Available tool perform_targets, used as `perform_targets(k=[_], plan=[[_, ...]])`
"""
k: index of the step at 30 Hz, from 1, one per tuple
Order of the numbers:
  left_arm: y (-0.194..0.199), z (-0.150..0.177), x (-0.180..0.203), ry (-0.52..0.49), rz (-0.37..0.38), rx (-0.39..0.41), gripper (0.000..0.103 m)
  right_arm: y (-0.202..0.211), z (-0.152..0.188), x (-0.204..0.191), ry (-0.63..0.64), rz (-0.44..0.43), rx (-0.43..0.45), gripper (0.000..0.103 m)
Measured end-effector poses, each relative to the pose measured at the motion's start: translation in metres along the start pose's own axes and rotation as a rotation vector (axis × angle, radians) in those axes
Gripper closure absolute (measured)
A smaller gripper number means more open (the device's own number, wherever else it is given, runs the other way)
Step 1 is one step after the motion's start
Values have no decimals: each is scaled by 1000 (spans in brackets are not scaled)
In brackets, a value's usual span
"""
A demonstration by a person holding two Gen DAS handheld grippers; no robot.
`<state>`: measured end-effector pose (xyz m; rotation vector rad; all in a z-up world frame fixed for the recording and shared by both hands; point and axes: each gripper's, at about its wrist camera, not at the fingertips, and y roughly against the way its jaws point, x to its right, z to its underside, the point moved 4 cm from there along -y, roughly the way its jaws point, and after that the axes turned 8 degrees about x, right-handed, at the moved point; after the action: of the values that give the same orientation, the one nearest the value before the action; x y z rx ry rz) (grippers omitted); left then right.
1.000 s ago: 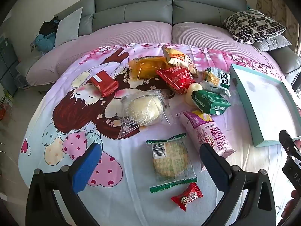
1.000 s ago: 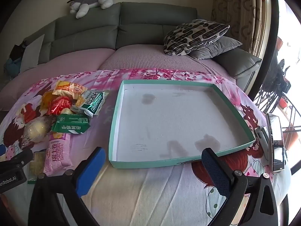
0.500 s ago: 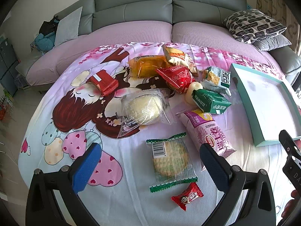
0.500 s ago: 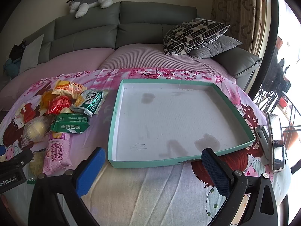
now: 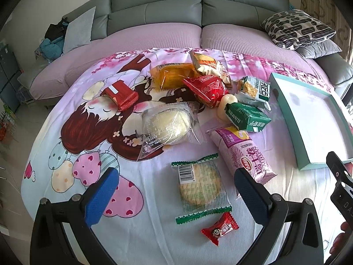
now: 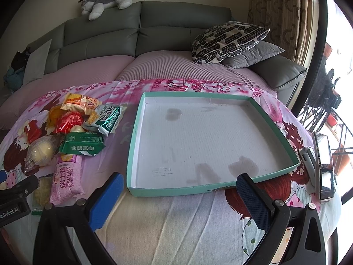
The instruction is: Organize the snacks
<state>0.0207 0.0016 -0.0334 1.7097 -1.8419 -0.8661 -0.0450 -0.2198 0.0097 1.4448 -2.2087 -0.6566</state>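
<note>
- Left gripper (image 5: 176,190): jaws spread wide, holding nothing, hovering over the cartoon-print sheet (image 5: 66,154).
- Right gripper (image 6: 176,194): jaws wide apart, nothing between them, in front of the teal tray (image 6: 273,119).
- Tray holds no snacks, only stains on its white floor.
- Snacks lie loose on the sheet to the tray's left: round cracker pack (image 5: 199,186) between the left fingers, small red candy (image 5: 219,230) just below it, pink swiss roll pack (image 5: 242,152) beside it.
- Farther back: clear-wrapped bun (image 5: 165,125), green pack (image 5: 247,116), red packs, orange pack, all clustered together.
- Phone (image 6: 323,165) near the tray's right edge.
</note>
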Motion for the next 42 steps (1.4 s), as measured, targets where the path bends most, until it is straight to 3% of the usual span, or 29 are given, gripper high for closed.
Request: perform_targets(k=[14,20,28,33,42], plan=[[7,-4,-16,21,-3,-9,0,1,0,-3,17,5,0,0],[16,-4,-40,61,9,28,0,3,-1,-6,21,-9,8,0],[10,12,-61,53,7,-73,0,12,-4,-36,58,-174,2,0],[3,25,-64,51,17,-134,0,16,5,-71,113,-332,-44,0],[-6,37,-77,78,26,-196,0,22,35,-135,335,-513,-144,0]])
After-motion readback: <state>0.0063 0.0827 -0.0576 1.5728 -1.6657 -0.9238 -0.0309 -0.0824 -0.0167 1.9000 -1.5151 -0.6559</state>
